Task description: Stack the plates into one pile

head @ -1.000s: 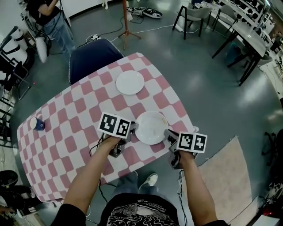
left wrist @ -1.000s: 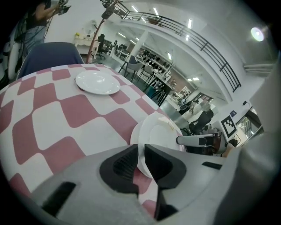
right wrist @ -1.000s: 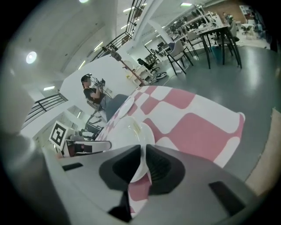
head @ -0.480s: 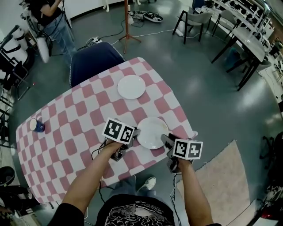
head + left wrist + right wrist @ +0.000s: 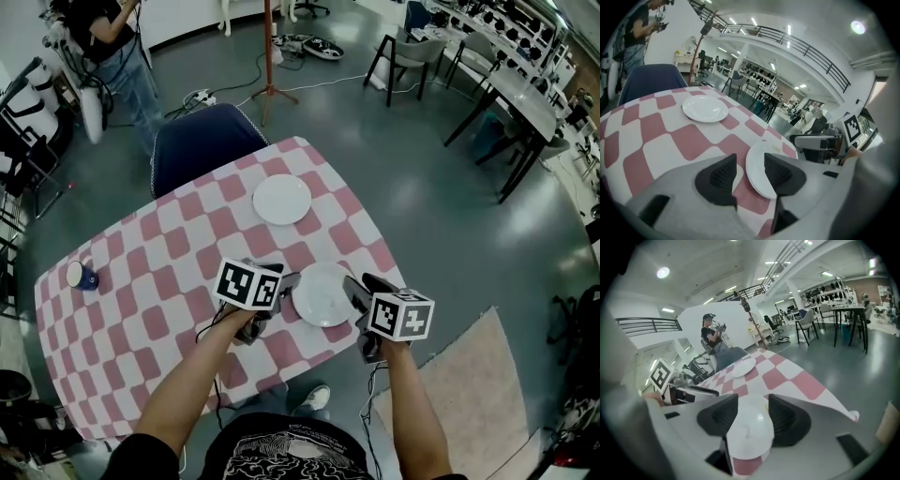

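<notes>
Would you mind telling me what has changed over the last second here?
Both grippers' jaws have just been opening: the left gripper and the right gripper let go of the near plate, its edges now loose between their jaws. That plate, the far plate and the mug stayed put.

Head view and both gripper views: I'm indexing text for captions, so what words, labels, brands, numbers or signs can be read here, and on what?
No readable word or number anywhere.
Black-and-white square patterns on the left marker cube and the right marker cube: codes, no letters.
White print on the black T-shirt: too blurred to read.
Small blue mug: too small to tell.
</notes>
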### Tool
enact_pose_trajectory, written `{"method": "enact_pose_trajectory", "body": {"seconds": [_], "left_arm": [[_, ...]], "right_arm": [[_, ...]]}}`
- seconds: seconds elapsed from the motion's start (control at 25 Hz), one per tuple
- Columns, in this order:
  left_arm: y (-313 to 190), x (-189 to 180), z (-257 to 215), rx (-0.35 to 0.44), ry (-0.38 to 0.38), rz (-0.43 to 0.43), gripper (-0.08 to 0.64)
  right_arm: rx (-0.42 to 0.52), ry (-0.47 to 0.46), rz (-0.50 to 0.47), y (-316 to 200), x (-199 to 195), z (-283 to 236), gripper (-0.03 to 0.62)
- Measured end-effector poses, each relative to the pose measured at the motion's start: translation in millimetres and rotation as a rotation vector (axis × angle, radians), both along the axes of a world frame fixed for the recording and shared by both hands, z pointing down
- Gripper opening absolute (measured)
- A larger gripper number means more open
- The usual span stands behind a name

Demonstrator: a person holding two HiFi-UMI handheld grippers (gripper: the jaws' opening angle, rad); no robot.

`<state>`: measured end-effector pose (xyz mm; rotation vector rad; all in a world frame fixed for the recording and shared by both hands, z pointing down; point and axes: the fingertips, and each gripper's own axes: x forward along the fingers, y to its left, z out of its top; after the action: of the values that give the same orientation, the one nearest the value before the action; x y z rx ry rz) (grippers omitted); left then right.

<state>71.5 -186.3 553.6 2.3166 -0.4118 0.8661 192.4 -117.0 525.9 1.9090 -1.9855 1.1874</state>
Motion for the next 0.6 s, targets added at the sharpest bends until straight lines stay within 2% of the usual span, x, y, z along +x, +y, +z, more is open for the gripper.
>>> {"method": "enact_pose_trajectory", "body": {"seconds": [0.32,0.6], "left_arm": [[-57.2,-22.3,-53.9,0.144,0.076,-0.105,0.227],[-96.6,-54.0,-76.8,0.196,0.136,-0.202,0.25]], "right_arm": [[0.085,0.098,-0.062,-48.0,-11.2,-53.6,0.232],[0.108,0.182,-0.12,-85.7,-19.2,-86.4,0.256]]}}
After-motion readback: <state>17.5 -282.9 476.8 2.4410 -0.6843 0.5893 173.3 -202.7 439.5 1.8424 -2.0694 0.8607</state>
